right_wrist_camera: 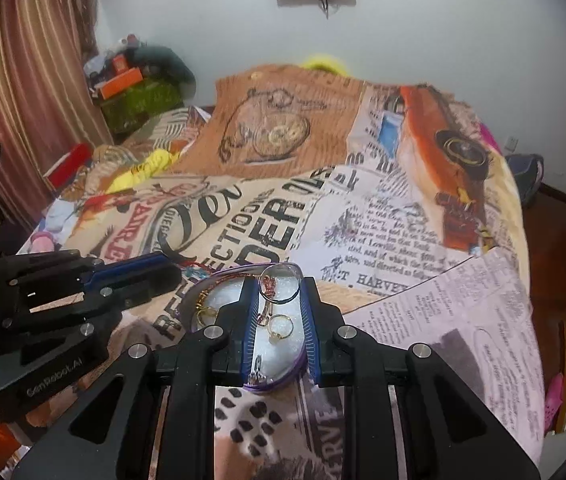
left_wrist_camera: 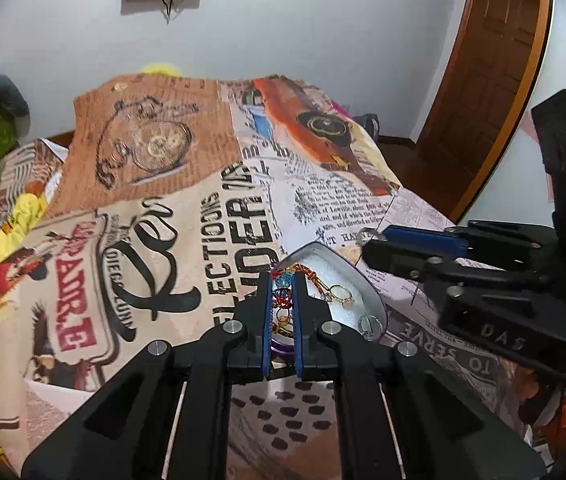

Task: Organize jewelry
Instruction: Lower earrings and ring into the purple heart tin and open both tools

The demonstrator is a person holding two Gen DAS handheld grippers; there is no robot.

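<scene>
A heart-shaped tin (left_wrist_camera: 357, 280) with a purple rim and white lining lies on the printed bedspread; it also shows in the right wrist view (right_wrist_camera: 283, 376). It holds gold rings (left_wrist_camera: 341, 294), a red-orange chain and a beaded bracelet (left_wrist_camera: 283, 292). My left gripper (left_wrist_camera: 283, 284) is nearly shut, its jaws narrowly apart around the beaded bracelet over the tin. My right gripper (right_wrist_camera: 280, 288) grips a thin silver ring (right_wrist_camera: 279, 282) between its fingertips above the tin. A gold ring (right_wrist_camera: 281, 326) and a small silver piece (right_wrist_camera: 257, 372) lie in the tin below.
The bedspread (left_wrist_camera: 187, 208) covers the bed. Yellow cloth (right_wrist_camera: 143, 172) and a red box (right_wrist_camera: 69, 164) lie at the left. Boxes and clutter (right_wrist_camera: 139, 88) sit by the curtain (right_wrist_camera: 23, 80). A wooden door (left_wrist_camera: 483, 80) stands at the right.
</scene>
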